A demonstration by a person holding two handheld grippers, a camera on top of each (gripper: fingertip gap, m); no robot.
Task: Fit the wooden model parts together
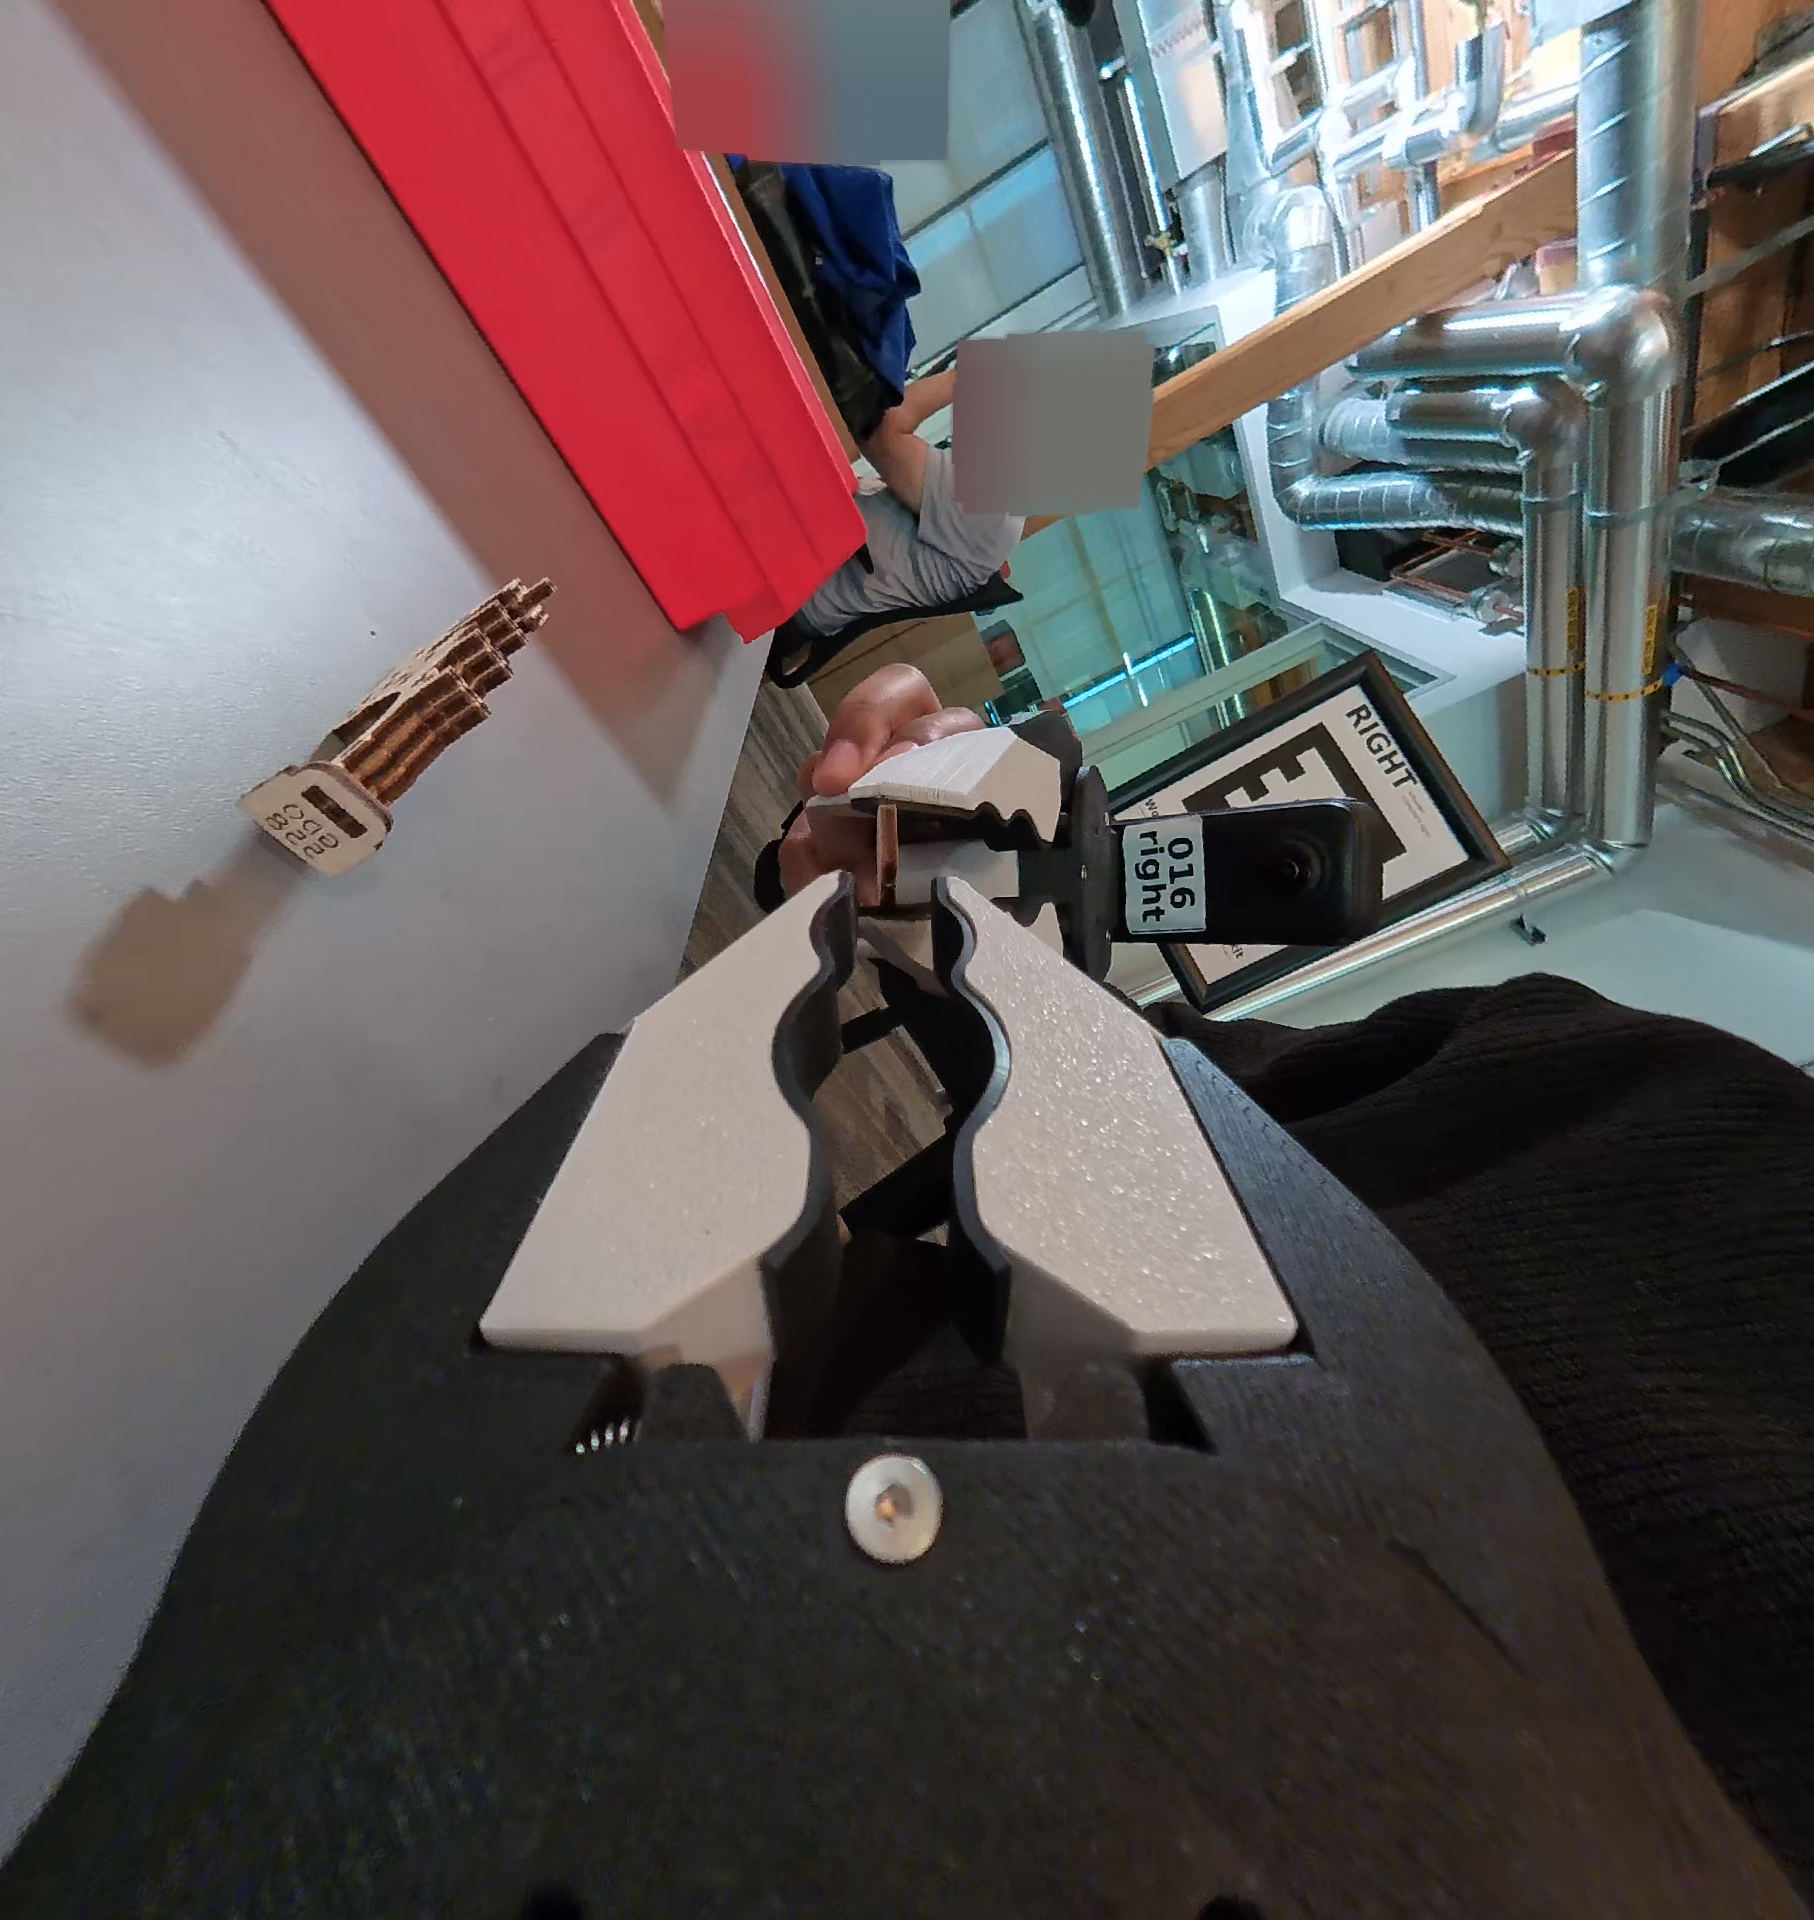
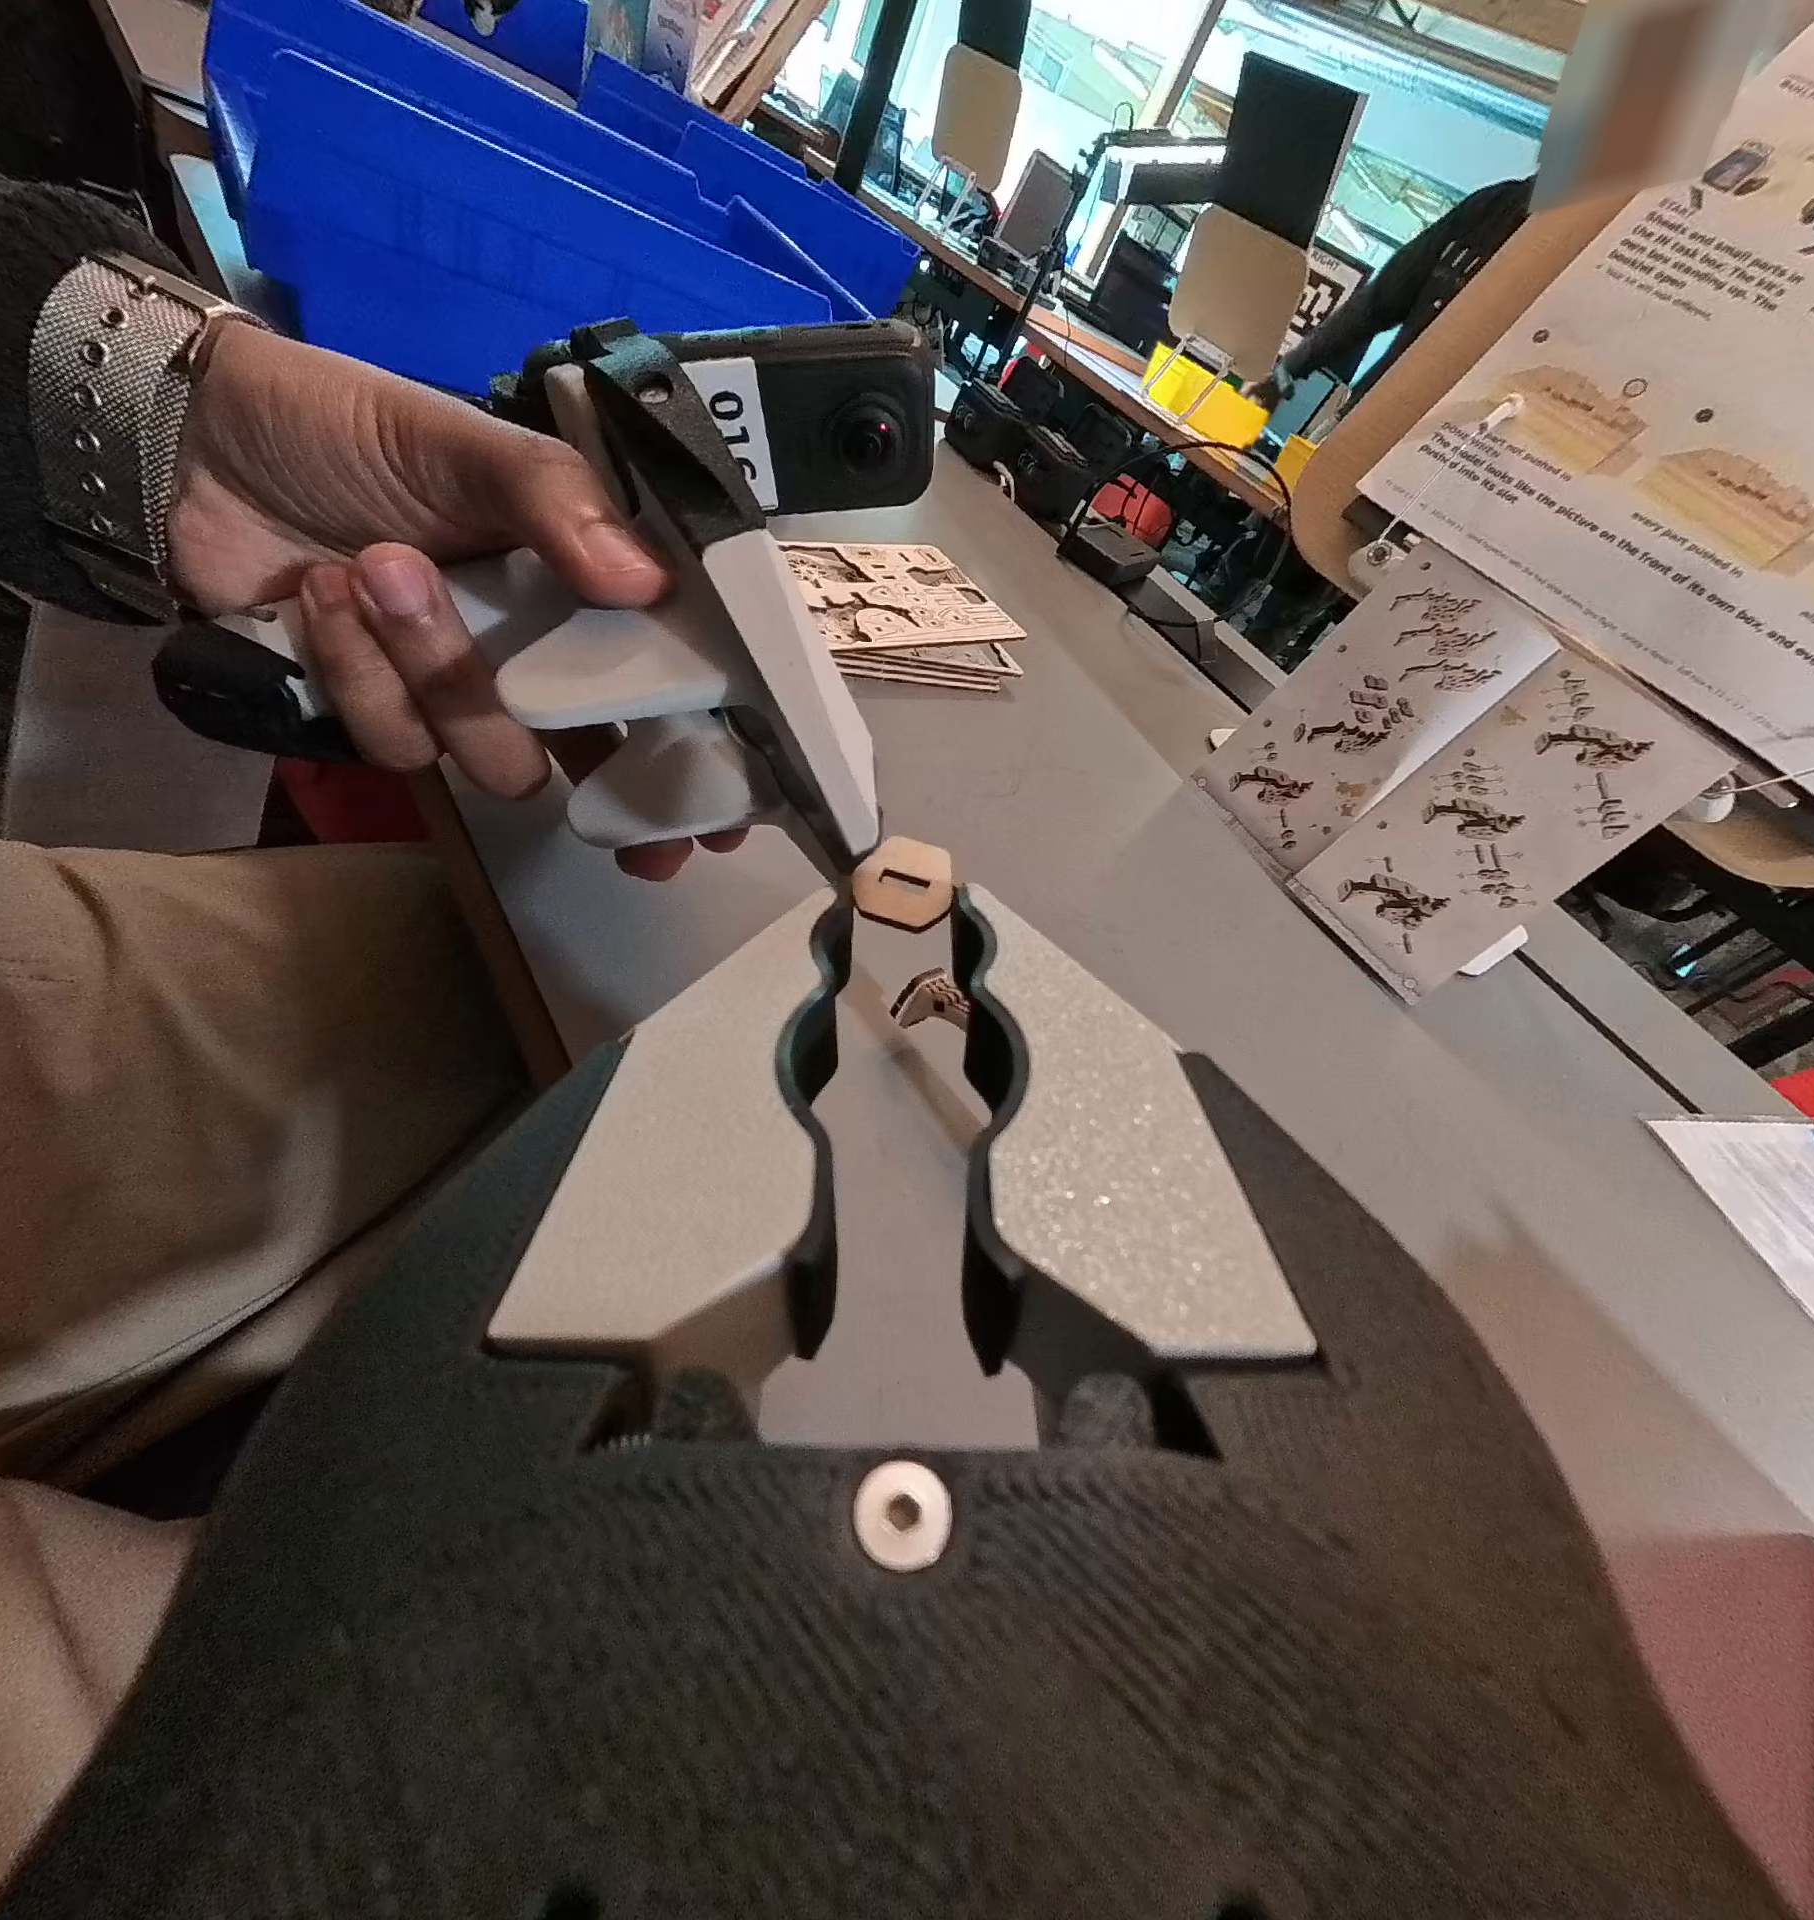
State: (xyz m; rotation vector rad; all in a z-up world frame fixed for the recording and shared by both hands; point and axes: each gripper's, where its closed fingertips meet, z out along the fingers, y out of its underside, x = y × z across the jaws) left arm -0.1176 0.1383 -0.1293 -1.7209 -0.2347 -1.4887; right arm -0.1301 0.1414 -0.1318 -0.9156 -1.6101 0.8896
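Wooden hexagon piece with a slot sits right at the tip of my right gripper, whose jaws seem clenched on it, though I can't quite see the contact. My left gripper reaches in from the far side, jaws nearly closed; whether they pinch anything I cannot tell. The partly built model stands on the tabletop, well off to the left jaws' left. I judge this a hand-to-hand regrasp; next comes aligning the slot.

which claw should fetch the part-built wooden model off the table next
Left, probably: the left claw is open and empty, with the wooden model in its view. The right claw is shut on the slotted hexagonal piece.
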